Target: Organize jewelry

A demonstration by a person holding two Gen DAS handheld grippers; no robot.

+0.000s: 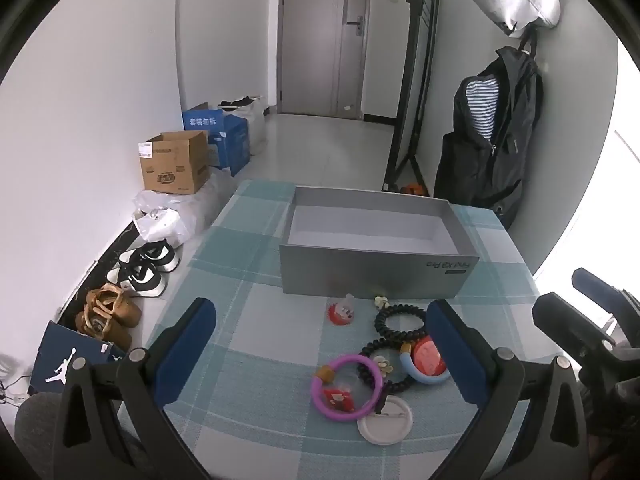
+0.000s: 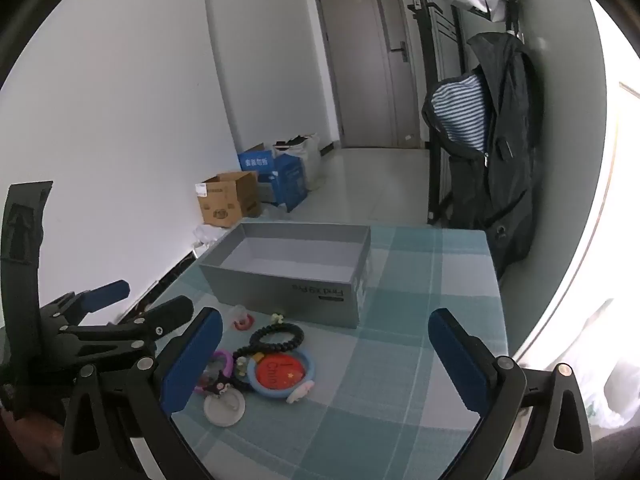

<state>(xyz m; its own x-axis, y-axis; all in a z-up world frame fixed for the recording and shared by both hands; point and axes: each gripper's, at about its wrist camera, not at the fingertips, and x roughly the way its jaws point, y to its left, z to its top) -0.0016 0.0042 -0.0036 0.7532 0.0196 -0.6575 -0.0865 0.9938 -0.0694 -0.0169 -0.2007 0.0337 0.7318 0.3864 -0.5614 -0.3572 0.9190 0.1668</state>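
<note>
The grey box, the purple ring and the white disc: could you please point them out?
grey box [image 1: 372, 270], left wrist view, front wall.
purple ring [image 1: 347, 414], left wrist view, near rim.
white disc [image 2: 224, 407], right wrist view, centre.
</note>
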